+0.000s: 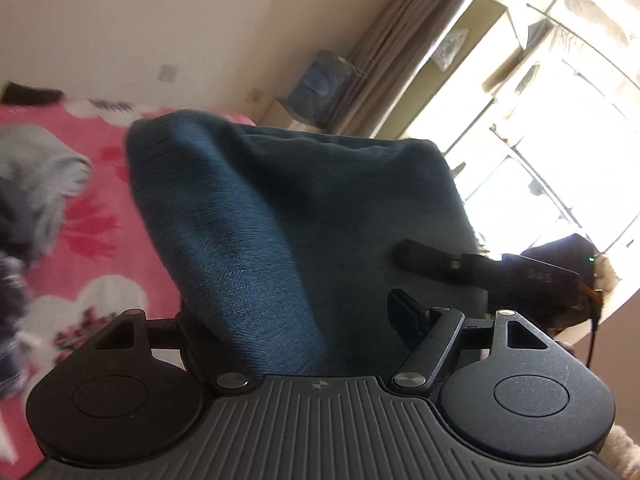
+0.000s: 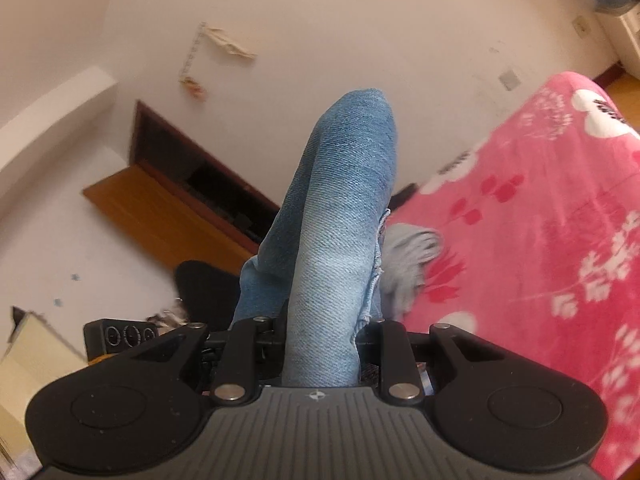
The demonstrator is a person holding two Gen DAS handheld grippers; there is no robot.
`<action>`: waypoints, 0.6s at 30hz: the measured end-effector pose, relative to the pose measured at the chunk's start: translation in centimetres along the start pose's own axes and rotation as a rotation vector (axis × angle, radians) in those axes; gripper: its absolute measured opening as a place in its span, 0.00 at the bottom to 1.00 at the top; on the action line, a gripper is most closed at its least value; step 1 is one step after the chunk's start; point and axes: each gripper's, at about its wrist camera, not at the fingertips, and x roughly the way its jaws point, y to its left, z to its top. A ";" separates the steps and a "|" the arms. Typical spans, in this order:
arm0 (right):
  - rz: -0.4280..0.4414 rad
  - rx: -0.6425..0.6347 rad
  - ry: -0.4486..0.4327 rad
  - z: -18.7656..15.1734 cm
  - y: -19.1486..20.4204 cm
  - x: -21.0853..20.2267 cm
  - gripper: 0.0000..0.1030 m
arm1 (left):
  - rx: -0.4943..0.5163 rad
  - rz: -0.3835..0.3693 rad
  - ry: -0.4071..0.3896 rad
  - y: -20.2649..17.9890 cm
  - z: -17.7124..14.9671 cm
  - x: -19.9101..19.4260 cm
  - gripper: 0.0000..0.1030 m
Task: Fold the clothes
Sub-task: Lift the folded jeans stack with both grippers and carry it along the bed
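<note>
The jeans (image 2: 340,220) are blue denim, faded pale along one side with a frayed seam edge. Bunched into a thick fold, they are lifted up above the bed; in the left wrist view the cloth (image 1: 280,220) looks dark teal in shadow.

Left wrist view: jeans (image 1: 280,220) rise between the fingers of the left hand-held gripper (image 1: 304,336); the bed (image 1: 100,240) lies left and behind, a crumpled garment (image 1: 44,184) on it.
Right side: the right hand-held gripper (image 1: 472,268) meets the jeans' right edge; a window (image 1: 560,140) stands behind.
Right wrist view: jeans (image 2: 340,220) stand up from the right hand-held gripper (image 2: 320,344); bed (image 2: 540,260) right, wooden door (image 2: 180,208) left.
</note>
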 end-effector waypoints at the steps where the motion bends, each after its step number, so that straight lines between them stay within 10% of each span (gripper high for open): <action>1: -0.001 0.015 0.003 0.6 -1.3 1.0 0.25 | 0.021 0.006 0.021 -0.3 0.7 1.1 0.71; 9: -0.136 0.114 -0.032 6.6 -2.6 -3.8 0.25 | 0.040 -0.171 0.176 -4.4 8.0 7.2 0.71; 18: -0.204 0.214 0.048 15.0 -1.6 -3.8 0.25 | -0.151 -0.175 0.203 -3.8 13.0 9.5 0.71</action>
